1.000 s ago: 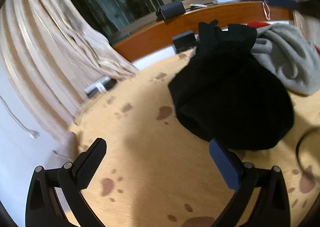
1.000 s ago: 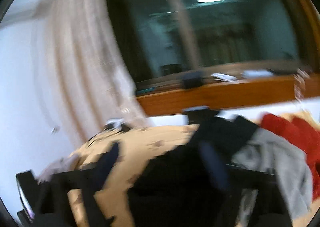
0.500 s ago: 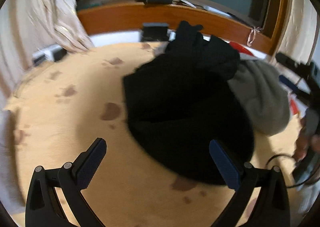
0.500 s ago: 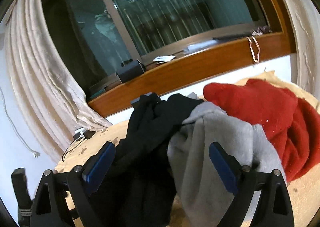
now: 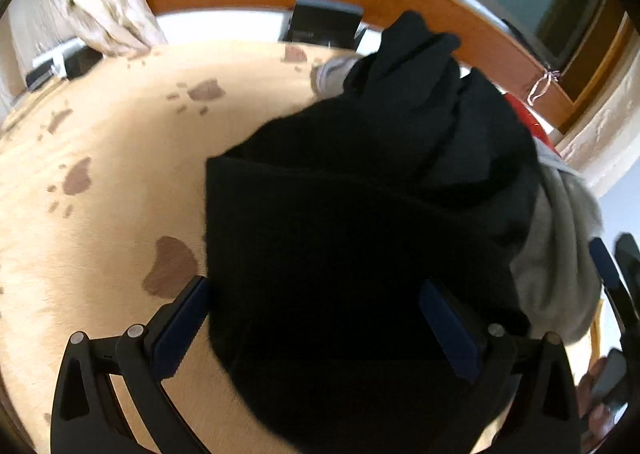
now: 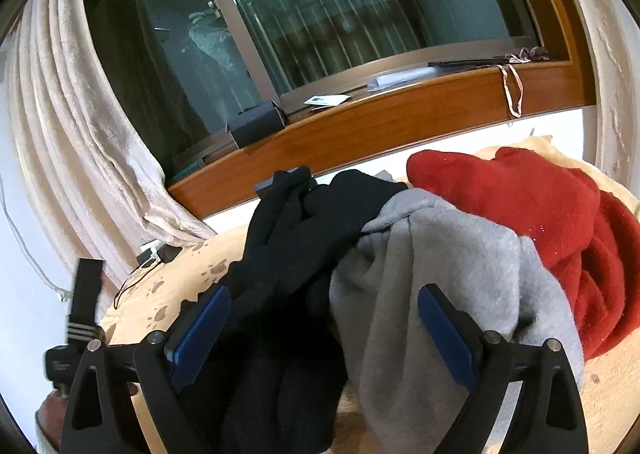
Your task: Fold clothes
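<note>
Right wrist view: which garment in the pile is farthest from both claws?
The red garment, at the pile's right end beyond the grey garment; the black garment lies left.

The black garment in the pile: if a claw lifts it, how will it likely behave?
The black garment lies in soft folds, so it will probably droop and trail. It overlaps the grey sweatshirt, so it may drag that along. Looks thick, likely fairly heavy.

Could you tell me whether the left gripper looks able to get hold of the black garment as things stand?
Probably yes. The left gripper is open, and the black garment already lies between its fingers with nothing over it. The grey garment sits off to the side, clear of the way.
</note>
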{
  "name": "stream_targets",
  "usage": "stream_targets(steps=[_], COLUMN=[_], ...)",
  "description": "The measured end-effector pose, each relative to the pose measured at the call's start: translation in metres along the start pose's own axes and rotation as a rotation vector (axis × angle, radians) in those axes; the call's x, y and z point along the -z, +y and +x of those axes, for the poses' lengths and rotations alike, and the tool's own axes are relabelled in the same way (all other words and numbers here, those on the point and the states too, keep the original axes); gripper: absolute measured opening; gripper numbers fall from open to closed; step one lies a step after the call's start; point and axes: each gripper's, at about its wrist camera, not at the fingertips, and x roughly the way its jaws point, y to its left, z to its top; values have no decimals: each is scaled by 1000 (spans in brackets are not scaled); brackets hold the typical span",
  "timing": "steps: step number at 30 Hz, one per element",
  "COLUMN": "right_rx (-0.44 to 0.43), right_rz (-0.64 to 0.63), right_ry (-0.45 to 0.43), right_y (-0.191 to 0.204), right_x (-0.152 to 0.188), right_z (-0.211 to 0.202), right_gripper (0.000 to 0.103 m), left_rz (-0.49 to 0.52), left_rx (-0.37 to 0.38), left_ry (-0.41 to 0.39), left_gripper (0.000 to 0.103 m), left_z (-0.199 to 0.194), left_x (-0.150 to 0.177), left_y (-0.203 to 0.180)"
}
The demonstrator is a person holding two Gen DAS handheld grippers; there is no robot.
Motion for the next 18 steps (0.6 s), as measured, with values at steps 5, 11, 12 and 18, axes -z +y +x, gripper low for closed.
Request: stream_targets(steps=[5, 11, 12, 18], right_rx=[19, 49, 54, 68], right_rz=[24, 43, 35, -11], right_ry=[-29, -56, -63, -77], right_y=[-4, -9, -8, 1], right_x=[-1, -3, -4, -3], right_z=[-4, -8, -9, -10], right_gripper=[97, 97, 97, 97], left_rz=[-42, -130, -142, -199], left_rx=[37, 80, 86, 90], left_ry=[-16, -102, -135, -356], left_gripper=[64, 18, 18, 17], left_z=[3, -23, -33, -105], left_x=[-2, -4, -5, 6], left_y=[6, 26, 31, 63])
